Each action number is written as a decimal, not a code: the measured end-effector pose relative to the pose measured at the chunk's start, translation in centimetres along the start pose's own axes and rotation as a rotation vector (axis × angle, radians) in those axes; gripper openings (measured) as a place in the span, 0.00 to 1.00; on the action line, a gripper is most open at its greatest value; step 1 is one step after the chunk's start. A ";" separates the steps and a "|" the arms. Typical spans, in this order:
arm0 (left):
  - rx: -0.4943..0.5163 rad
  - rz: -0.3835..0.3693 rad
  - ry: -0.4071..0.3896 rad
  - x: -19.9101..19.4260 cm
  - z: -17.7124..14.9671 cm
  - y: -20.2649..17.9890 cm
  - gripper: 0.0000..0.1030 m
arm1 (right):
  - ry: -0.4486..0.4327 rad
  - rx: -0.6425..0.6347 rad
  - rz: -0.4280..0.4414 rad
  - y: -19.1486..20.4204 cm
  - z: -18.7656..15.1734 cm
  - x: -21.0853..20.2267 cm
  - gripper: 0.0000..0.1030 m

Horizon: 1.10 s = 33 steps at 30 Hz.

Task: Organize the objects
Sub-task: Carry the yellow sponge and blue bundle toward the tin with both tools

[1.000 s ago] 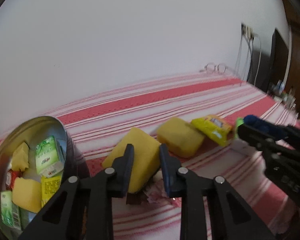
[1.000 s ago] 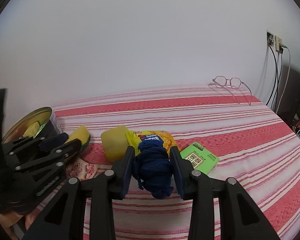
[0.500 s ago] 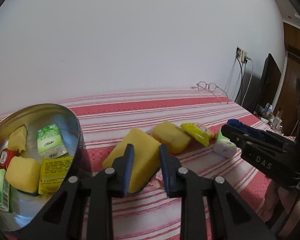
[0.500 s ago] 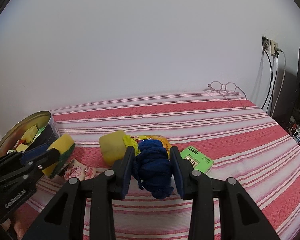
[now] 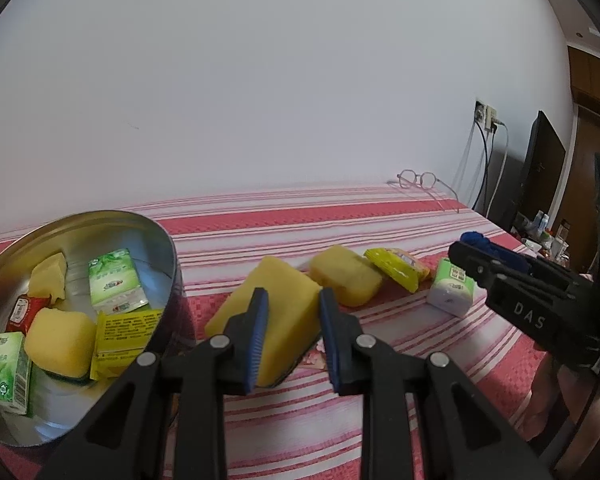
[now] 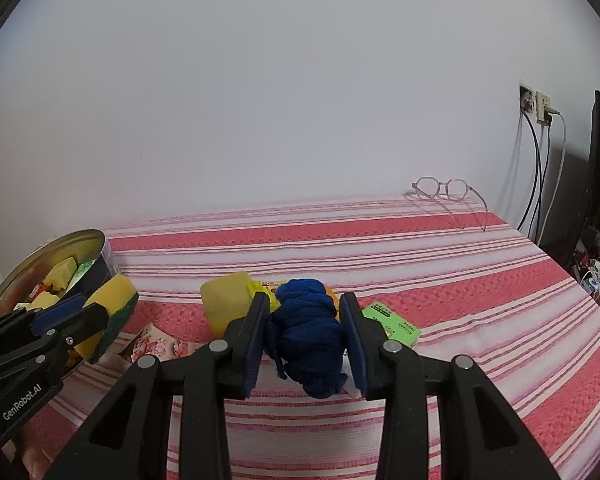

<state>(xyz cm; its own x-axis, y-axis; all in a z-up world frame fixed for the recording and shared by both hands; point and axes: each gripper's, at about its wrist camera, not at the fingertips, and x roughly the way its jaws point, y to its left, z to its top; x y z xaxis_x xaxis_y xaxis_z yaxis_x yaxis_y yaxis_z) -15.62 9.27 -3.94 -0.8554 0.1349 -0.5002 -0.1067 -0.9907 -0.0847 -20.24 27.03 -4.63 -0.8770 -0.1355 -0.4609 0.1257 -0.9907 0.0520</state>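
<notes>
My left gripper (image 5: 293, 312) is shut on a yellow sponge with a green underside (image 5: 272, 308), held above the striped cloth beside a round metal tin (image 5: 168, 248). The tin holds several sponges and packets. In the right wrist view the same left gripper (image 6: 80, 312) and sponge (image 6: 114, 300) are at the left, next to the tin (image 6: 96, 240). My right gripper (image 6: 304, 320) is shut on a rolled dark blue sock (image 6: 308, 332), lifted off the cloth. It shows at the right of the left wrist view (image 5: 476, 248).
On the red-striped cloth (image 6: 420, 264) lie another yellow sponge (image 5: 346, 280), a yellow snack packet (image 5: 396, 268), a green tissue pack (image 5: 452, 288) and a floral packet (image 6: 156, 344). Glasses (image 6: 444, 192) lie at the back by the wall. Cables and a monitor stand at the right edge.
The left gripper has risen and swung toward the tin with the sponge held. The right gripper has lifted slightly with the sock still held.
</notes>
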 end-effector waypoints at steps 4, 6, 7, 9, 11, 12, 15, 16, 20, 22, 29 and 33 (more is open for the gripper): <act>-0.002 0.006 -0.007 -0.2 -0.1 0.1 0.24 | -0.004 -0.004 -0.004 0.2 -0.1 -0.2 0.38; 0.002 0.007 -0.016 -0.5 -0.2 0.0 0.24 | -0.011 -0.008 -0.003 0.3 -0.1 -0.4 0.38; 0.004 0.008 -0.020 -0.6 -0.2 0.0 0.24 | -0.015 -0.009 -0.003 0.4 -0.1 -0.4 0.38; 0.007 0.007 -0.027 -0.9 -0.3 0.0 0.24 | -0.021 -0.011 -0.001 0.4 -0.2 -0.6 0.38; 0.007 0.008 -0.034 -1.1 -0.4 0.1 0.24 | -0.024 -0.013 0.000 0.7 -0.3 -0.8 0.38; 0.006 0.010 -0.039 -1.3 -0.4 0.2 0.24 | -0.027 -0.015 0.001 0.8 -0.3 -0.9 0.38; 0.009 0.008 -0.043 -1.7 -0.5 0.2 0.24 | -0.030 -0.024 0.003 1.3 -0.4 -1.0 0.38; 0.008 0.011 -0.047 -1.8 -0.5 0.2 0.24 | -0.031 -0.025 0.003 1.4 -0.3 -1.1 0.38; 0.003 0.010 -0.053 -2.2 -0.7 0.4 0.24 | -0.043 -0.036 0.015 2.0 -0.5 -1.5 0.38; -0.002 0.011 -0.056 -2.5 -0.9 0.6 0.24 | -0.048 -0.038 0.022 2.2 -0.6 -1.7 0.38; 0.002 0.027 -0.081 -3.8 -1.2 0.8 0.24 | -0.053 -0.067 0.060 4.2 -0.9 -2.3 0.38; -0.003 0.033 -0.088 -4.2 -1.4 1.2 0.24 | -0.054 -0.077 0.074 5.1 -1.0 -2.4 0.38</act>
<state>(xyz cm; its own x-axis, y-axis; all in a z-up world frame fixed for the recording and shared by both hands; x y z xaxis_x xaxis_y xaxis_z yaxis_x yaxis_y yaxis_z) -11.47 7.57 -3.11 -0.8995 0.0996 -0.4254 -0.0760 -0.9945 -0.0721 -17.07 22.30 -4.12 -0.8875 -0.2108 -0.4098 0.2245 -0.9743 0.0150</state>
